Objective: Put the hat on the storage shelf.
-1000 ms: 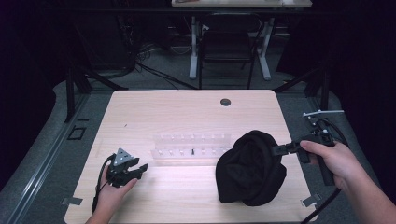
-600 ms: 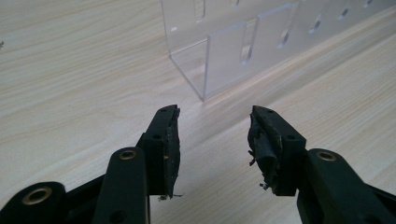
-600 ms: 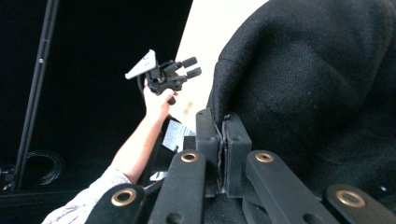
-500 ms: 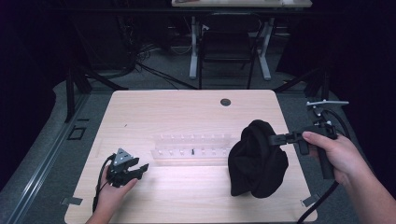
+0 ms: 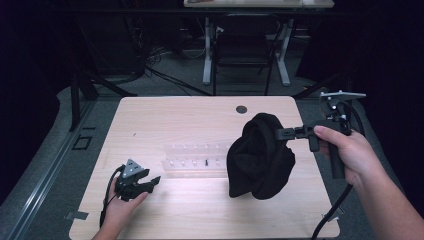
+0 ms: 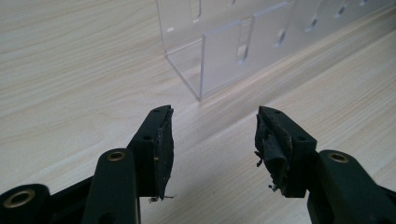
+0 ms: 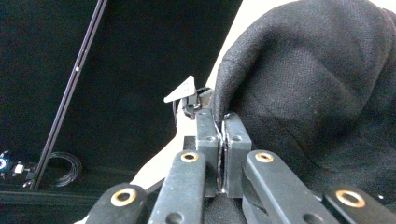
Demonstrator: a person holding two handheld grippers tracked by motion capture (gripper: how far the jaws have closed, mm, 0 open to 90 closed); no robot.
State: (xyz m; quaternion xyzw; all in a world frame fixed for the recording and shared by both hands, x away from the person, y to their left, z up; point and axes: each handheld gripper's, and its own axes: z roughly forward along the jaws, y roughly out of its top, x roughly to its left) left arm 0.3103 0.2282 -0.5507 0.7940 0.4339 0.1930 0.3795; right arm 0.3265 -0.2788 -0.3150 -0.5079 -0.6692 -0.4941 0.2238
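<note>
The right gripper (image 5: 280, 134) has its jaws clenched on a fold of the black knitted fabric hat (image 5: 260, 157), which hangs above the right half of the pale wooden desk (image 5: 165, 120), its lower edge near the surface. The left gripper (image 5: 150, 181), resting low beside the clear acrylic slotted rack (image 5: 192, 160), holds nothing; its jaws have just been opening.

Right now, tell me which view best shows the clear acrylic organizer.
The left gripper view: the clear acrylic organizer sits close ahead, with its dividers and slots sharp. The high view shows the organizer whole in outline but faint, its right end behind the black cloth. The right gripper view gives nothing of it.
</note>
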